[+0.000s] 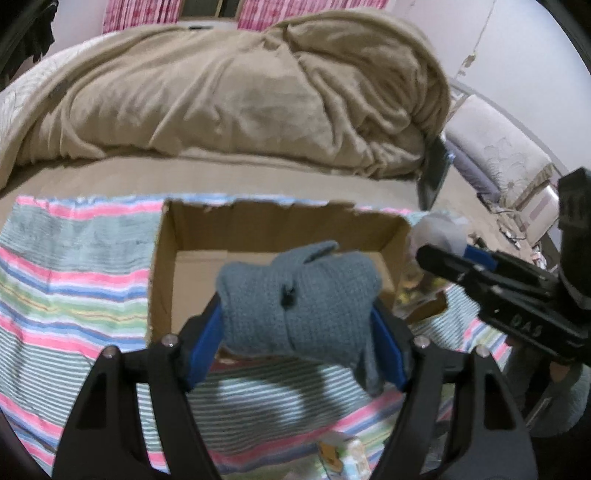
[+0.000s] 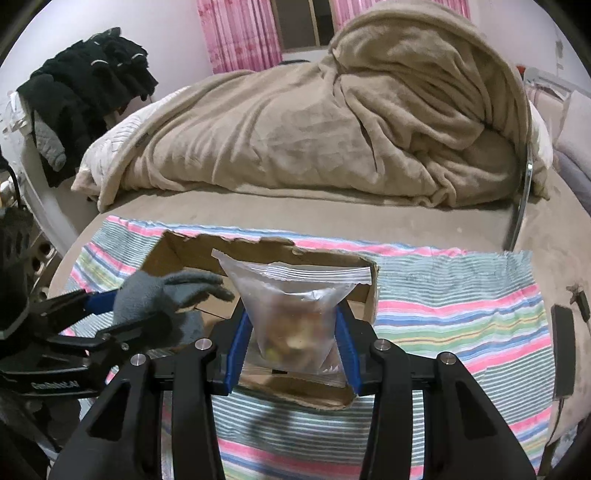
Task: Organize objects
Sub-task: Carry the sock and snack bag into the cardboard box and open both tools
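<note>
The grey knitted glove (image 1: 299, 299) hangs just above the cardboard box (image 1: 162, 266), pinched across its middle by the left gripper (image 1: 295, 332), its jaws closed on it, fingers pointing toward the blanket's edge of the bed. Beside it the right gripper (image 2: 293, 339) clamps a zip bag (image 2: 295, 310) upright, seal uppermost, likely both bound for the box on the striped cloth (image 2: 461, 314).

Rumpled tan blanket (image 2: 314, 122), pink curtains (image 2: 240, 33)
</note>
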### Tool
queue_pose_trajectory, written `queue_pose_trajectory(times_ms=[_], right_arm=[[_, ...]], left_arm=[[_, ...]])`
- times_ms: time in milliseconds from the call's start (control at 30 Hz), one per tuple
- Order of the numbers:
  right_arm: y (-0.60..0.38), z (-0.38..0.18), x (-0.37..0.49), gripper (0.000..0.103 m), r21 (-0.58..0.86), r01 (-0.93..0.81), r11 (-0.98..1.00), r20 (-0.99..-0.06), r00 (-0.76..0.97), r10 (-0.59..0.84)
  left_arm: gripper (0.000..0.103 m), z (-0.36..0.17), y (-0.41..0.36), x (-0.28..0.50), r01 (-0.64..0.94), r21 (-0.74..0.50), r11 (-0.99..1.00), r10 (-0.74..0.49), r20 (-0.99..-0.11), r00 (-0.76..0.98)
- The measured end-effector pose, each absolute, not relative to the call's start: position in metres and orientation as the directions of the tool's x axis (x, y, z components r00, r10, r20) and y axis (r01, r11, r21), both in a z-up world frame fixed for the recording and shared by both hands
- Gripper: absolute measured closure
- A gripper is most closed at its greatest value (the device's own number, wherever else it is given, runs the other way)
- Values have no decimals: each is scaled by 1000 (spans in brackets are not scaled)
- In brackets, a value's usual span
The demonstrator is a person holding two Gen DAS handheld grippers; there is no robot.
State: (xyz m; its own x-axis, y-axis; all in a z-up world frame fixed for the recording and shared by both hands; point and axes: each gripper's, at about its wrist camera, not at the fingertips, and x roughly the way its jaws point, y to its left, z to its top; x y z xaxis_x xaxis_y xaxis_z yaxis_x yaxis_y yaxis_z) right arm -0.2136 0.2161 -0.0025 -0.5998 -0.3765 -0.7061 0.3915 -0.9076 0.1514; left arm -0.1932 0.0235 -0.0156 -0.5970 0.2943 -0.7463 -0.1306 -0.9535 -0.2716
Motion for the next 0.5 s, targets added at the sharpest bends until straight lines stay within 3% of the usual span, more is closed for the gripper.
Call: queue_pose_trajectory(times_ms=[100,233,300,367,500], right_arm=[[216,-11,-219,57,156,380,-912,-719,-589,-369],[218,-15,-221,55,159,369,-916,-724,-587,-363],[220,-14,-222,45,163,365,-916,-721,-590,-364],[221,-10,-222,27,171,366,-915,-714,-594,-371],[220,1,-210,22,163,384,-909,-690,-614,-383]], left_arm=[[25,-24,24,-197,-119,-273,-955,290,-758,-584],[13,-24,24,-198,-103,-257,-961,266,-759,-594],[8,-23,23,-199,-92,-247,-965,252,-760,-599],[8,-20,22,-198,-84,-237,-968,239,-765,-598],[8,-9,18,-186,-78,-217,-973,217,-749,-625]])
